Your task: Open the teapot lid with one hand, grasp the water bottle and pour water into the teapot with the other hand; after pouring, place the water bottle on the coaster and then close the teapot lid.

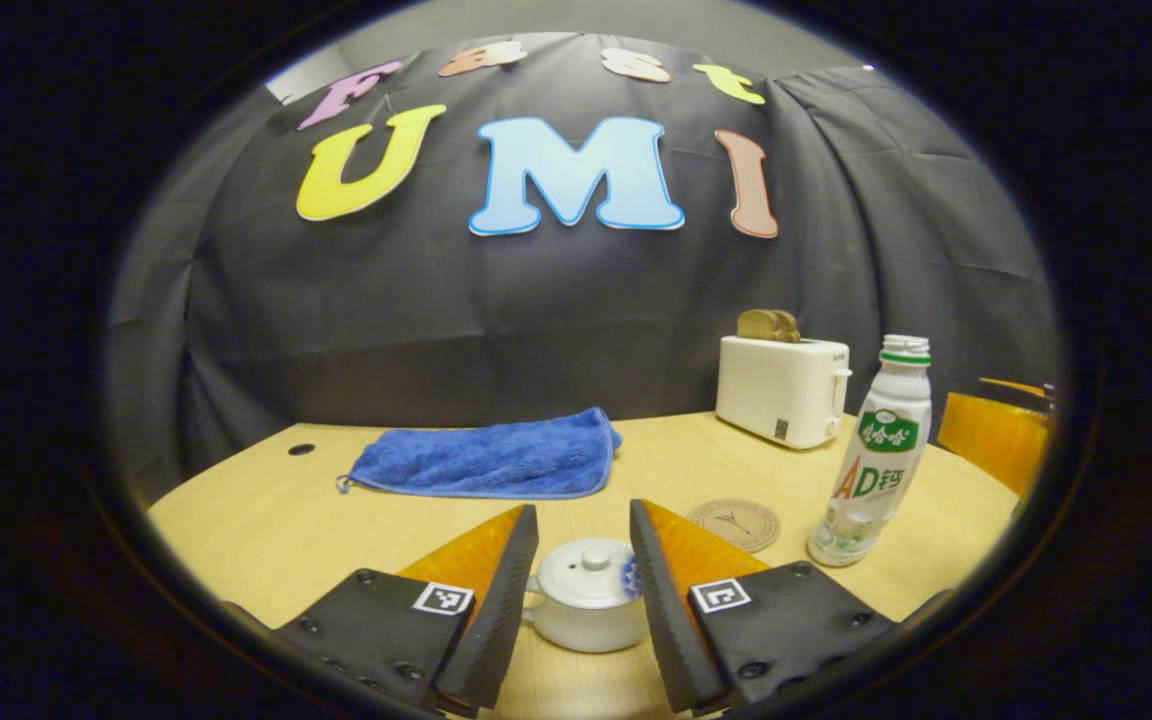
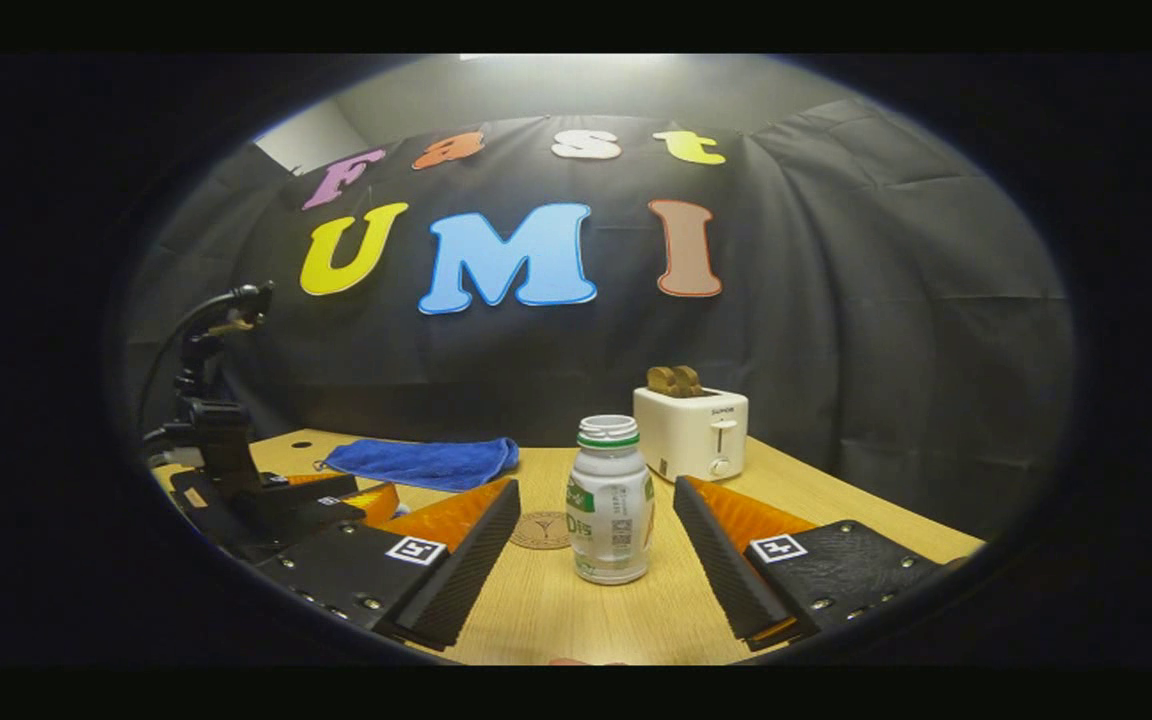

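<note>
A small white teapot (image 1: 586, 600) with its lid (image 1: 591, 565) on sits low in the left gripper view, between my left gripper's fingers. The left gripper (image 1: 584, 520) is open, with a gap on the teapot's left side. The white water bottle (image 2: 611, 500), with a green label and a green neck ring, stands upright between the fingers of my right gripper (image 2: 596, 485). That gripper is open and touches neither side of the bottle. The round brown coaster (image 1: 734, 524) lies flat between teapot and bottle (image 1: 876, 460). The left gripper (image 2: 266, 500) sits at the left of the right gripper view.
A folded blue towel (image 1: 486, 460) lies at the back of the wooden table (image 1: 266, 520). A white toaster (image 1: 781, 390) with bread in its slots stands at the back right, behind the bottle. The right gripper's body (image 1: 996, 435) shows at the far right edge.
</note>
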The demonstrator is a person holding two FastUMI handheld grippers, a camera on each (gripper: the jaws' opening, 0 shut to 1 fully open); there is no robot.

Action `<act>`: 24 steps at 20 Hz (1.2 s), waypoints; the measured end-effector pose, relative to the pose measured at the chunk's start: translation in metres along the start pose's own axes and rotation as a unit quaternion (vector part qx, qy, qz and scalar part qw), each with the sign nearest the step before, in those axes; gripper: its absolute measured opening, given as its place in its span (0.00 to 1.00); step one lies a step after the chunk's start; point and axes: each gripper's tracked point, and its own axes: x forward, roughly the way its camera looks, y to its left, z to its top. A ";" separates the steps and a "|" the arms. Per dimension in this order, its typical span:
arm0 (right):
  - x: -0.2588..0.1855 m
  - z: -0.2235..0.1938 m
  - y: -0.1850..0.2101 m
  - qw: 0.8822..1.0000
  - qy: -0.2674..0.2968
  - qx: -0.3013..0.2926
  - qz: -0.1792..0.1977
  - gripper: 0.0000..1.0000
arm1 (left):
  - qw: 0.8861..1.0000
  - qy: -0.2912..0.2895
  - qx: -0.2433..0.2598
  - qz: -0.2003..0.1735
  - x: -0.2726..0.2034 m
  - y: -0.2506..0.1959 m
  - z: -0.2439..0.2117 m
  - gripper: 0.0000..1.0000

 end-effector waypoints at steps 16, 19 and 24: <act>0.001 -0.017 -0.004 1.000 0.021 0.008 0.000 0.95 | 1.000 0.013 0.023 -0.007 0.010 -0.006 -0.002 0.17; 0.001 -0.020 -0.002 1.000 0.024 0.005 0.002 0.95 | 1.000 0.013 0.016 -0.013 0.006 -0.003 0.000 0.14; 0.004 -0.028 0.005 0.999 0.034 0.010 0.010 0.95 | 1.000 -0.006 0.027 -0.015 -0.010 -0.002 0.027 0.14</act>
